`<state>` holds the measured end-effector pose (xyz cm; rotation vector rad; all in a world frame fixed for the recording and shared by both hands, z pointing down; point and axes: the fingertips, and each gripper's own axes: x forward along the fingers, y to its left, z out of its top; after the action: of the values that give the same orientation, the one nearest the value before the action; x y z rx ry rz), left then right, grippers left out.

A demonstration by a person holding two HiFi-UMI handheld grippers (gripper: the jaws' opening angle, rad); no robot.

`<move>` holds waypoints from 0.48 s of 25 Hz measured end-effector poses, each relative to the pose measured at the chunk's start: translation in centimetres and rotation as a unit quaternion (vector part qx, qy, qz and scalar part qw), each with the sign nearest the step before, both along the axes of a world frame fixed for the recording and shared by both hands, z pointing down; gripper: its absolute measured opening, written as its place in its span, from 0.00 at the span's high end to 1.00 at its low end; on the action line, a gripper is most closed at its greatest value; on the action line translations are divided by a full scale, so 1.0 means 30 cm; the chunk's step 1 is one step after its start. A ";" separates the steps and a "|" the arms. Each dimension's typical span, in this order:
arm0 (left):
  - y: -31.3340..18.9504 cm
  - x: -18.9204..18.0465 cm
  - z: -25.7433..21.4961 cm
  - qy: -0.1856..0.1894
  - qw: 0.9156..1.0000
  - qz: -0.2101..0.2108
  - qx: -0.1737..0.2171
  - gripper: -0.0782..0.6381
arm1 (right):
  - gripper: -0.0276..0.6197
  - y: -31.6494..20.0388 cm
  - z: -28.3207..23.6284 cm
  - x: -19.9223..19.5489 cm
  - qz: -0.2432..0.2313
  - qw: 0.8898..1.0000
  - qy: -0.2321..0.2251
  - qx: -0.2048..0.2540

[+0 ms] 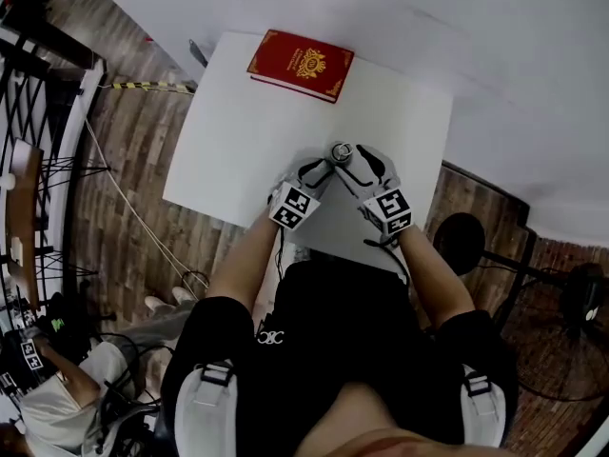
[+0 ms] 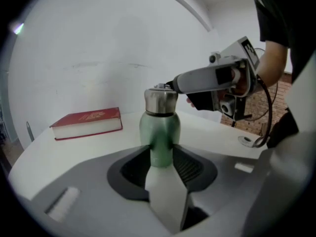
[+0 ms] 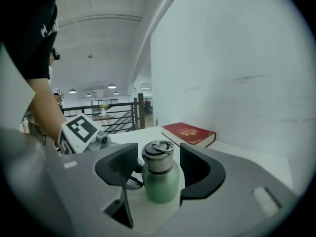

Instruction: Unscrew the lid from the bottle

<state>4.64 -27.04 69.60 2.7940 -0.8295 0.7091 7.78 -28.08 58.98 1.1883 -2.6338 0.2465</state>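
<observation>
A green bottle (image 1: pixel 341 152) with a steel lid (image 2: pixel 160 101) stands upright near the front edge of the white table (image 1: pixel 238 141). My left gripper (image 2: pixel 161 158) comes in from the left and low, and its dark pads press on both sides of the bottle's green body (image 2: pixel 159 132). My right gripper (image 3: pixel 159 168) reaches in from the right at the height of the lid (image 3: pixel 158 156). Its jaws stand on either side of the lid with a gap showing on each side. In the head view both grippers, left (image 1: pixel 326 168) and right (image 1: pixel 354 165), meet at the bottle.
A red book (image 1: pixel 301 65) lies flat at the far side of the table, against the white wall. A dark stool (image 1: pixel 466 241) stands on the wooden floor to the right of the table. Cables and black railings (image 1: pixel 29 112) are at the left.
</observation>
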 end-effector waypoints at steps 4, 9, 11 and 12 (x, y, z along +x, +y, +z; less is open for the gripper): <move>-0.002 0.004 0.012 0.000 1.000 -0.014 0.001 0.63 | 0.58 -0.034 0.029 -0.008 0.054 0.998 0.004 -0.011; -0.003 0.006 0.012 0.007 1.000 -0.027 -0.002 0.63 | 0.59 -0.038 0.051 -0.020 0.035 0.999 0.038 -0.017; -0.003 0.011 0.012 0.005 1.000 -0.028 -0.004 0.63 | 0.59 -0.038 0.052 -0.014 0.008 0.999 0.045 -0.019; 0.000 0.011 0.011 0.003 1.000 -0.027 -0.003 0.63 | 0.59 -0.036 0.051 -0.015 -0.011 0.999 0.048 -0.021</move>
<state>4.97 -27.03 69.94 2.7556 -0.8961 0.6919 7.34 -29.16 60.50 1.1285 -2.5450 0.2337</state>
